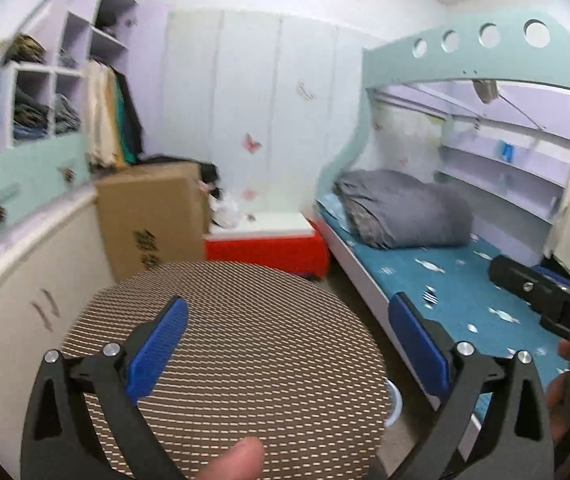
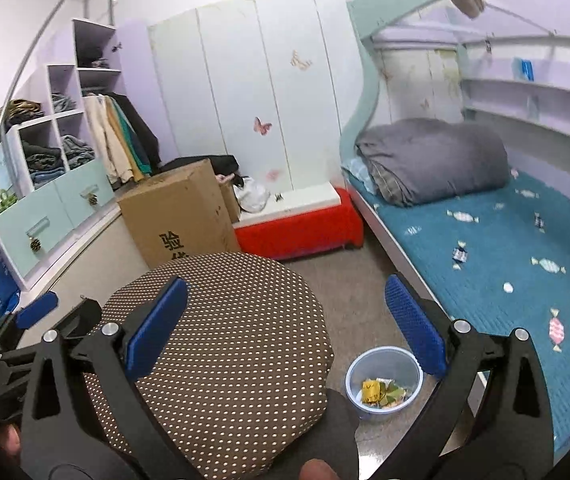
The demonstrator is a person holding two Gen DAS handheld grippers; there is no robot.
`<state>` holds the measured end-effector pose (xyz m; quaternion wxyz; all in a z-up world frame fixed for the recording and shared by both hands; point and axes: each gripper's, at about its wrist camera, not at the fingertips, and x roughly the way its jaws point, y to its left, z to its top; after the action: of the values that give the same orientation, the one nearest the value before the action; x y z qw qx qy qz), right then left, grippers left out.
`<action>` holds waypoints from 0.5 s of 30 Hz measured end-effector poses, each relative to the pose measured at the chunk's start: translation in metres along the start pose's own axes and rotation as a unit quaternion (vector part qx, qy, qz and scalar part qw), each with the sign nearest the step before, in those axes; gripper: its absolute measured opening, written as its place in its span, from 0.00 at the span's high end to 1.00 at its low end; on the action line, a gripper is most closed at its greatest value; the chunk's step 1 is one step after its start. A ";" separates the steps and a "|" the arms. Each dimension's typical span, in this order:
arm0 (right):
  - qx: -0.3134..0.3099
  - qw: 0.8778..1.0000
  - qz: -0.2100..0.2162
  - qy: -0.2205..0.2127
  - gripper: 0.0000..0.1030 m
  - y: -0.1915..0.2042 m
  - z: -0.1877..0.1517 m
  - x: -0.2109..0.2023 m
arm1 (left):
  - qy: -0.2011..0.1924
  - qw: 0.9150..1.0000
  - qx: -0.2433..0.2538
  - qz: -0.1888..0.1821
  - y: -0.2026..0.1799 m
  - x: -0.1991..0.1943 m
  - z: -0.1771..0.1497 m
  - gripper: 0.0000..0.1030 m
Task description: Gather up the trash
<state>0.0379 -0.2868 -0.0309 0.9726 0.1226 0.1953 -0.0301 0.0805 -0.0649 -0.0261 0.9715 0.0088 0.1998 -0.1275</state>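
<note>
Honestly, my worry: both grippers, left (image 1: 287, 334) and right (image 2: 285, 320), gape empty; flat wrappers (image 2: 461, 255) could slip, missing the bin (image 2: 365, 364).

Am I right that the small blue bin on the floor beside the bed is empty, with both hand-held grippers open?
Not quite. The blue bin is not empty: the right wrist view shows yellow and green wrappers inside it. The rest holds: it stands on the floor beside the bed, and the left hand-held gripper and right hand-held gripper are open.
</note>
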 end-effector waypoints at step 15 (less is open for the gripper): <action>-0.042 0.998 0.000 -0.050 0.06 0.038 -0.008 -0.043 | -0.054 0.998 -0.001 0.030 0.015 -0.069 -0.012 0.05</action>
<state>-0.0011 -0.2479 -0.0130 0.9854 0.0799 0.1477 -0.0281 0.0181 -0.0324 -0.0110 0.9843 0.0068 0.1464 -0.0984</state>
